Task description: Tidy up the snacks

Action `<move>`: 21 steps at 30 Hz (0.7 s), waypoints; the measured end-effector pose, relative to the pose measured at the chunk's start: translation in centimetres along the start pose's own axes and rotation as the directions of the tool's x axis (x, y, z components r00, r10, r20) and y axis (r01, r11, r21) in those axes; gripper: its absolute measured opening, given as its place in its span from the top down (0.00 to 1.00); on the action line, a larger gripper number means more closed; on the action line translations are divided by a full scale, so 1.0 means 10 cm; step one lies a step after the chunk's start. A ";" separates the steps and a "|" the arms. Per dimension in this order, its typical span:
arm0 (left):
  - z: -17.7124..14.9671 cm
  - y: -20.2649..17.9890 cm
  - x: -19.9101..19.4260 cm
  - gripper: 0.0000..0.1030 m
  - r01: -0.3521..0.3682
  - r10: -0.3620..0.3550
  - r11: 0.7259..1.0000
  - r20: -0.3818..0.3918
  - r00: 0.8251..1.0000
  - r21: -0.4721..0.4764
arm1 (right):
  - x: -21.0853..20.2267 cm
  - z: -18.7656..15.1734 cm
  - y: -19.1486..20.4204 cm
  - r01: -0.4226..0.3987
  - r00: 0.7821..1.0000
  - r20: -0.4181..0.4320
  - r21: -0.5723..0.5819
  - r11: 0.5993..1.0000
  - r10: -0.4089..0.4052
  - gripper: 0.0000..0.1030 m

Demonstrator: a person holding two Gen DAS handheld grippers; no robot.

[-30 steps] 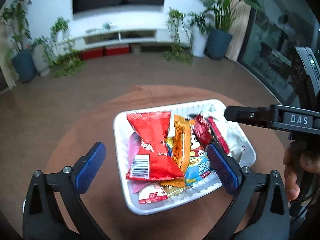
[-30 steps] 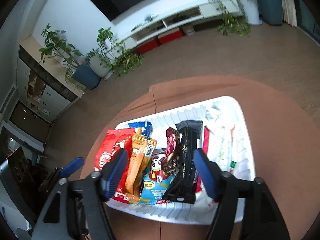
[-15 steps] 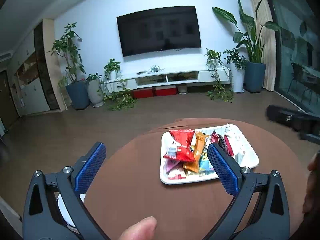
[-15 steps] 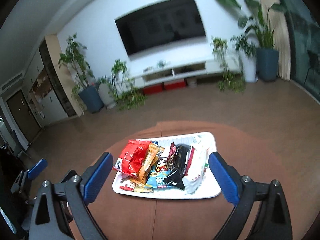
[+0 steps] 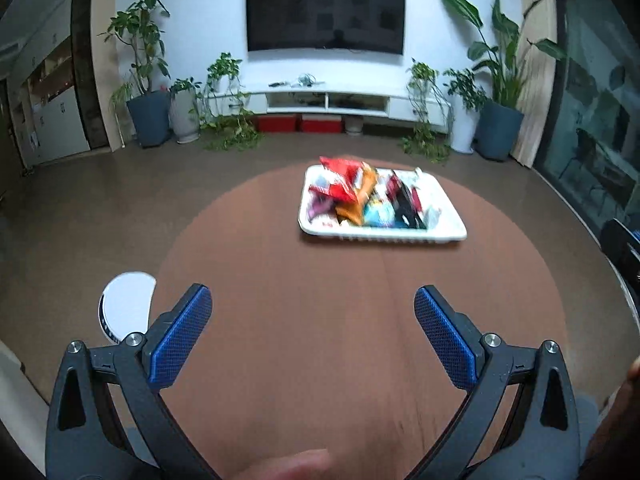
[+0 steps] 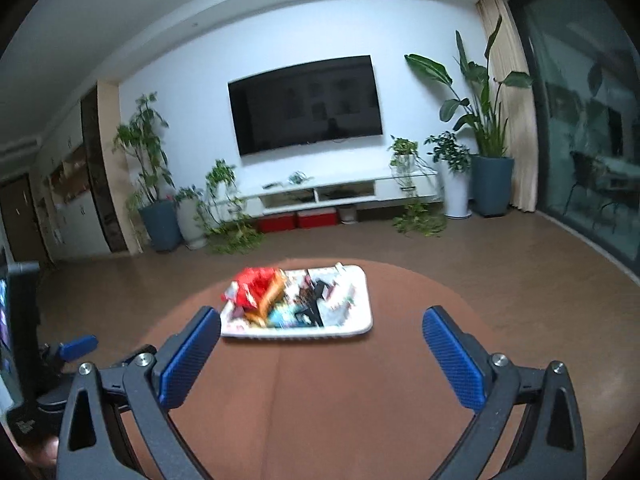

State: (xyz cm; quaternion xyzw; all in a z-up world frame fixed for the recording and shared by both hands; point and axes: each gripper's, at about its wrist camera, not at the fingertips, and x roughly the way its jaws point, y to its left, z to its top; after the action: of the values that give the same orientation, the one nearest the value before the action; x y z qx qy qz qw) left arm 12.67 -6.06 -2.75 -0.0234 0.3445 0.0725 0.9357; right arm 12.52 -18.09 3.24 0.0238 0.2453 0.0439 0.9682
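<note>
Though both tools (image 5: 313, 336) (image 6: 322, 354) gape wide, empty, snacks (image 5: 362, 200) in tray (image 5: 384, 236) blur.

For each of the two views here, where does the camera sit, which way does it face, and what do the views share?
Left wrist: on the left hand-held gripper, facing across the round table to the snack tray; a fingertip shows below.
Right wrist: on the right hand-held gripper, facing the same tray and TV wall; the left gripper shows at the left edge.
Shared: tray, table, TV, plants.
</note>
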 end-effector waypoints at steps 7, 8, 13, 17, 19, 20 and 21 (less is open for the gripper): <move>-0.48 -0.17 -0.31 0.00 0.033 -0.031 0.999 -0.048 0.998 0.043 | -0.46 -0.26 0.22 0.027 1.000 0.014 -0.072 0.997 -0.026 0.00; -0.51 -0.18 -0.35 0.00 0.035 -0.033 0.998 -0.048 0.998 0.043 | -0.51 -0.28 0.23 0.030 0.999 0.015 -0.071 0.997 -0.029 0.00; -0.57 -0.17 -0.55 0.00 0.041 -0.039 0.998 -0.038 0.998 0.037 | -0.66 -0.37 0.29 0.063 0.998 0.017 -0.098 0.993 -0.062 0.00; -0.52 -0.11 -0.58 0.00 0.044 -0.043 0.999 -0.044 0.998 0.023 | -0.65 -0.45 0.29 0.073 0.997 -0.004 -0.097 0.993 -0.074 0.00; -0.49 -0.07 -0.59 0.00 0.044 -0.043 0.999 -0.043 0.998 0.014 | -0.65 -0.47 0.29 0.077 0.997 -0.006 -0.099 0.992 -0.078 0.00; -0.50 -0.06 -0.61 0.00 0.044 -0.043 0.999 -0.042 0.998 0.010 | -0.65 -0.47 0.30 0.077 0.997 -0.006 -0.102 0.992 -0.078 0.00; -0.48 -0.05 -0.60 0.00 0.043 -0.043 0.999 -0.042 0.998 0.007 | -0.65 -0.47 0.30 0.076 0.997 -0.006 -0.102 0.992 -0.077 0.00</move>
State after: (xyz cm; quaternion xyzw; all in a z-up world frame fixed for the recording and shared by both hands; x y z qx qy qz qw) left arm 5.16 -7.72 -2.50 -0.0285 0.3639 0.0504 0.9296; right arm 4.35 -15.65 2.41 -0.0354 0.2483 0.0193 0.9678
